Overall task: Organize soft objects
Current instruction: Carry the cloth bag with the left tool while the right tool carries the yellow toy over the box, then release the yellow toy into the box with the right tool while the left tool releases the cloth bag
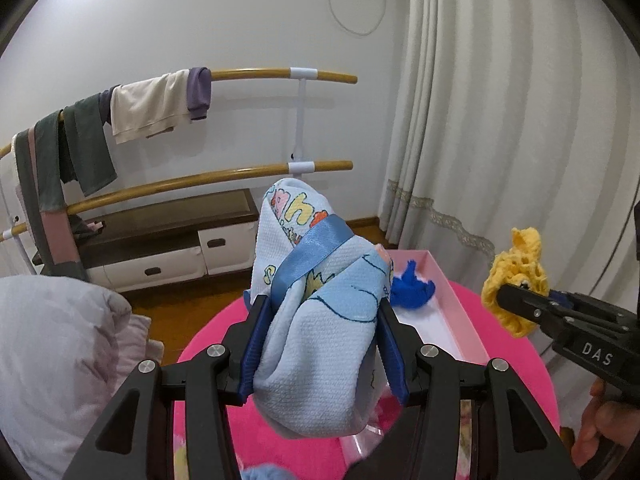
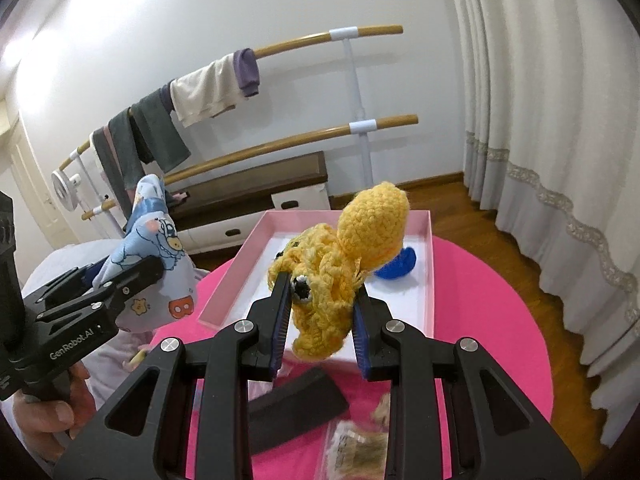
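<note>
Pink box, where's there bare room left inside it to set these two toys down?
The pink box has one blue crochet toy against its far right wall. The white floor left of it, toward the long left wall, looks bare. The near end is hidden behind the yellow crochet toy. Outside, the pink mat near the black block and clear packet is crowded.

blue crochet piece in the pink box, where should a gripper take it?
Grip the blue crochet piece across its rounded body, coming from above. It lies low on the floor of the pink box near the far wall, so the box sides block a level approach.
</note>
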